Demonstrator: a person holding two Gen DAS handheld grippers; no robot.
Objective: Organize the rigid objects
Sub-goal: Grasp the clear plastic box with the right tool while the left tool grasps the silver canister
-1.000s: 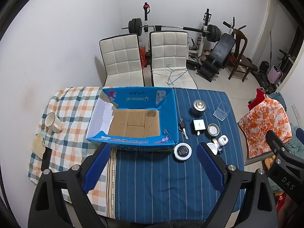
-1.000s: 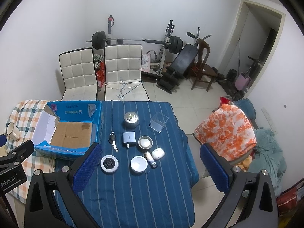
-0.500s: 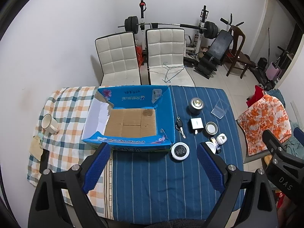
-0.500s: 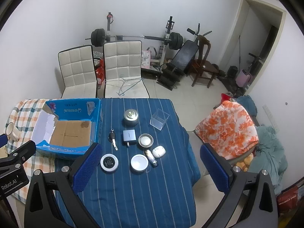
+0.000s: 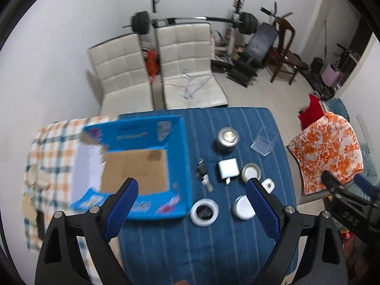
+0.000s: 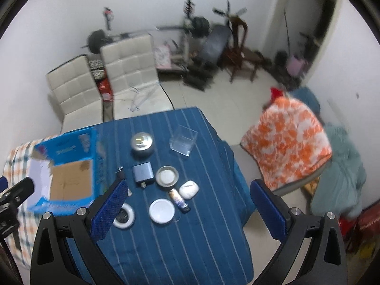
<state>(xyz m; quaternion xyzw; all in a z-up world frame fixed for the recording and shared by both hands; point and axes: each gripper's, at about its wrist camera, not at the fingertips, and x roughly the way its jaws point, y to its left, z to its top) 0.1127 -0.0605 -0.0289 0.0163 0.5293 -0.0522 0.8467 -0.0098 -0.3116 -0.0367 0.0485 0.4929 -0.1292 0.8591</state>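
Observation:
An open blue cardboard box with a bare brown floor sits on the table's left. To its right on the blue striped cloth lie small items: a metal tin, a clear plastic box, a key fob, a square charger, a small round dish, a white earbud case, a small bottle, a white lid and a ringed disc. My left gripper and right gripper are both open, empty, high above the table.
A checked cloth with a mug covers the table's left end. Two white chairs stand behind the table, with gym gear beyond. An orange floral cloth drapes a seat at the right.
Both grippers have swung to the right and tilted, with motion blur. The small items now sit nearer the middle of each view. Nothing on the table has moved.

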